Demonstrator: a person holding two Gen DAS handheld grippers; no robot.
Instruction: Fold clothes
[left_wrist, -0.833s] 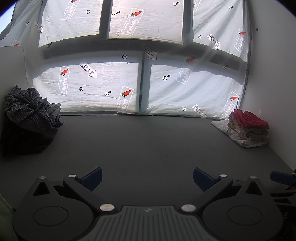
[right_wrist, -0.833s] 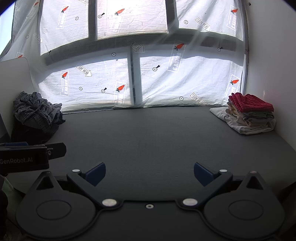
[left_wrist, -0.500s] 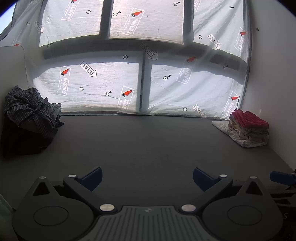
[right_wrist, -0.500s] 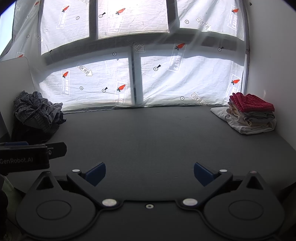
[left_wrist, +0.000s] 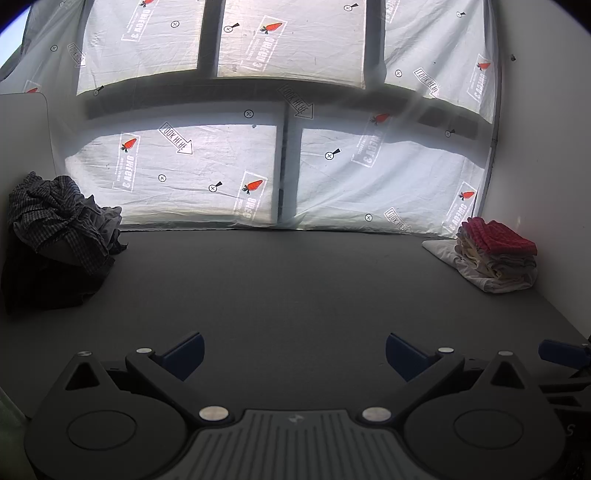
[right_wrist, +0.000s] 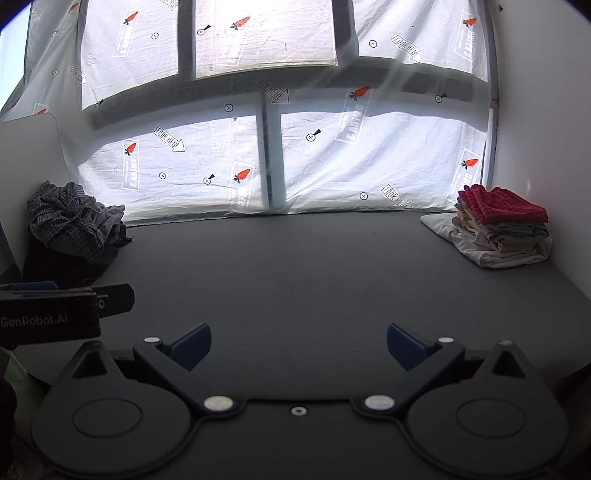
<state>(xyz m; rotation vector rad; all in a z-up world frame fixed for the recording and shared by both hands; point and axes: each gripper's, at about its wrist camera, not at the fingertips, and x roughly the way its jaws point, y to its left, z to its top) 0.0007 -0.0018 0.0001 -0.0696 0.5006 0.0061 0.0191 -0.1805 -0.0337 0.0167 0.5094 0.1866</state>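
A heap of crumpled dark clothes (left_wrist: 59, 236) (right_wrist: 74, 225), a checked shirt on top, lies at the table's far left. A stack of folded clothes (left_wrist: 495, 254) (right_wrist: 502, 229) with a red checked piece on top sits at the far right. My left gripper (left_wrist: 293, 354) hangs open over the near part of the dark grey table (left_wrist: 295, 280), nothing between its blue fingertips. My right gripper (right_wrist: 299, 345) is likewise open and empty, beside it. In the right wrist view the left gripper's body (right_wrist: 48, 314) shows at the left edge.
A white printed sheet (left_wrist: 207, 173) covers the windows behind the table. White walls (left_wrist: 539, 147) close in the right side and a white panel (left_wrist: 22, 140) stands at the left. The right gripper's blue tip (left_wrist: 561, 352) shows at the lower right edge.
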